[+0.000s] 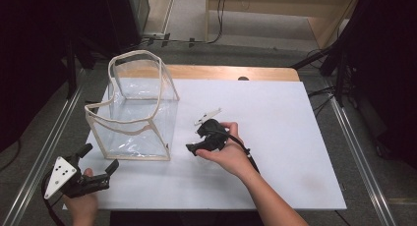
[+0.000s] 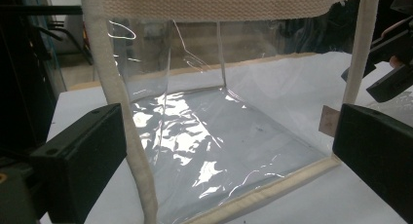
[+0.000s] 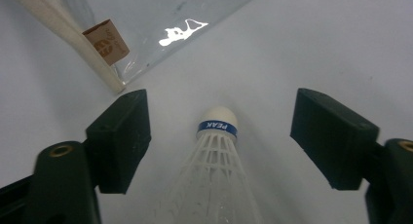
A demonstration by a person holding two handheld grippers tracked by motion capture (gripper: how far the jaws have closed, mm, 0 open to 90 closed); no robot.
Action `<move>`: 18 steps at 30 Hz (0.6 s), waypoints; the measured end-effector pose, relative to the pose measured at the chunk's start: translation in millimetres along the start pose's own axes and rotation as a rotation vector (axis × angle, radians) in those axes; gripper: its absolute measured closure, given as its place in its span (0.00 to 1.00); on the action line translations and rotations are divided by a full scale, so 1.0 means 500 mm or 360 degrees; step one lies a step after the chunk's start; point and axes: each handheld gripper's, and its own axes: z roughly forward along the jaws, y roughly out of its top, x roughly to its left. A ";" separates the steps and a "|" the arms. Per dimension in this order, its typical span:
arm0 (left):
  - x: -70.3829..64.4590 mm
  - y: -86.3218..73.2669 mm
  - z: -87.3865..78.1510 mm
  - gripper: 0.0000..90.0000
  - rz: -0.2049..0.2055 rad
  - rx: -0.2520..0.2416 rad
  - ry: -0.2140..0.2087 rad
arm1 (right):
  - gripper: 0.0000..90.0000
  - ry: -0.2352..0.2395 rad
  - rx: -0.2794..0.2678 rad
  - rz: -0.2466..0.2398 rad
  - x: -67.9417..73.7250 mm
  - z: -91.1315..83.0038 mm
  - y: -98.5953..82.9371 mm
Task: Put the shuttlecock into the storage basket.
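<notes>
Close the wide-open right tool (image 3: 220, 136) squarely on the shuttlecock (image 3: 216, 156) lying on the table (image 1: 275, 118) between its jaws, near the cork, not the fragile feathers. Keep the left tool (image 2: 229, 151), also spread wide, framing the clear bag (image 1: 137, 113) beside it, ready to steady the rim.
</notes>
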 end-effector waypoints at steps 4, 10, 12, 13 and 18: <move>0.000 0.000 0.000 0.00 0.0000 0.0000 0.0001 | 0.35 -0.0020 0.0035 0.0037 -0.004 0.005 0.001; 0.000 0.000 -0.001 0.00 0.0001 0.0001 0.0000 | 0.42 -0.0007 0.0100 0.0058 -0.007 0.020 0.000; 0.000 0.000 0.000 0.00 0.0001 0.0000 0.0001 | 0.43 -0.0004 0.0109 0.0058 -0.005 0.024 0.000; 0.000 0.000 0.000 0.00 0.0000 0.0000 0.0001 | 0.44 0.0002 0.0111 0.0061 -0.004 0.026 0.000; 0.000 0.000 -0.001 0.00 -0.0001 0.0000 0.0005 | 0.47 0.0003 0.0128 0.0068 -0.001 0.036 0.000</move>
